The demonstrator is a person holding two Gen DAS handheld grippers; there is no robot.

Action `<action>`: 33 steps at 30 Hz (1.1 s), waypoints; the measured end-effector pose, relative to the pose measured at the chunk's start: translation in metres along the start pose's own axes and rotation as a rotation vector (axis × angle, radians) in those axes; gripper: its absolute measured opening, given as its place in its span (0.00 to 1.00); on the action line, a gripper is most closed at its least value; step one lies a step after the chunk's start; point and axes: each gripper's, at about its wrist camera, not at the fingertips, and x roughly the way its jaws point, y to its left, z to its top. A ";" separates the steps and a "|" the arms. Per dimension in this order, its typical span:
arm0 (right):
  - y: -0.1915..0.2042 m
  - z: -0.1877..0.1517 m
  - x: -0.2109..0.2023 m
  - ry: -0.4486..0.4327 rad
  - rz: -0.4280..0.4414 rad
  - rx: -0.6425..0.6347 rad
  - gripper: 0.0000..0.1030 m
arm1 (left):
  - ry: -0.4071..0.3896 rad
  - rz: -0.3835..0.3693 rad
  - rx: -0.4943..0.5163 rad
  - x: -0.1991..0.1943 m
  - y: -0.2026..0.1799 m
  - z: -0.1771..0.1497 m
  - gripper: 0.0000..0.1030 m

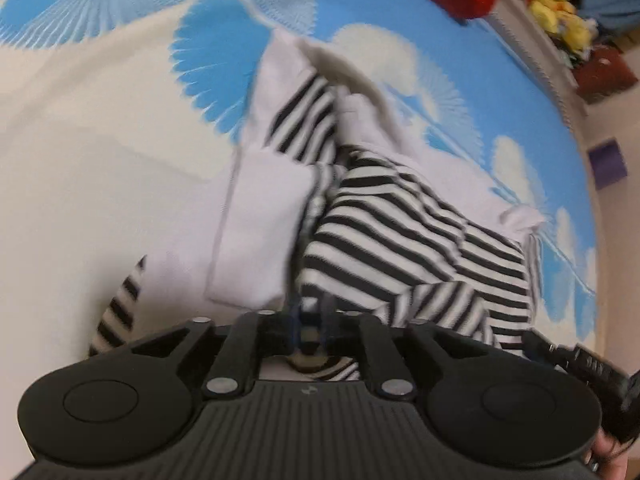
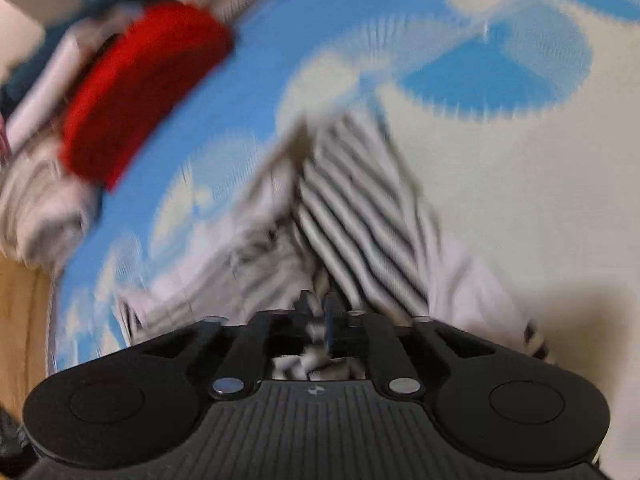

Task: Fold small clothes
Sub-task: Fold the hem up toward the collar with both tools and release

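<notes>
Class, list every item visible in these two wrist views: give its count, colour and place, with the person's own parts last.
striped garment: one, black-and-white stripes with white panels, rumpled on the bedspread, pinched by both grippers.
bedspread: one, blue and cream, under everything.
red knit item: one, red, at the bed's far edge.
pale clothes: a pile, count unclear, beside the red item.
yellow plush toys: several, blurred, beyond the bed.
left gripper: black, shut on fabric.
right gripper: black, shut on fabric.
</notes>
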 end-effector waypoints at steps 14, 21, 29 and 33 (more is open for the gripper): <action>0.015 -0.001 -0.013 -0.088 0.048 -0.065 0.02 | -0.112 -0.014 0.126 -0.017 -0.016 -0.002 0.01; 0.011 -0.006 0.014 -0.006 -0.210 -0.121 0.06 | -0.260 0.035 0.252 -0.039 -0.033 -0.001 0.15; 0.045 -0.006 0.009 -0.056 0.054 -0.250 0.26 | -0.004 0.051 0.237 0.029 -0.029 -0.008 0.11; 0.016 -0.008 0.045 0.111 -0.132 -0.146 0.17 | -0.052 0.032 0.243 0.018 -0.035 0.002 0.05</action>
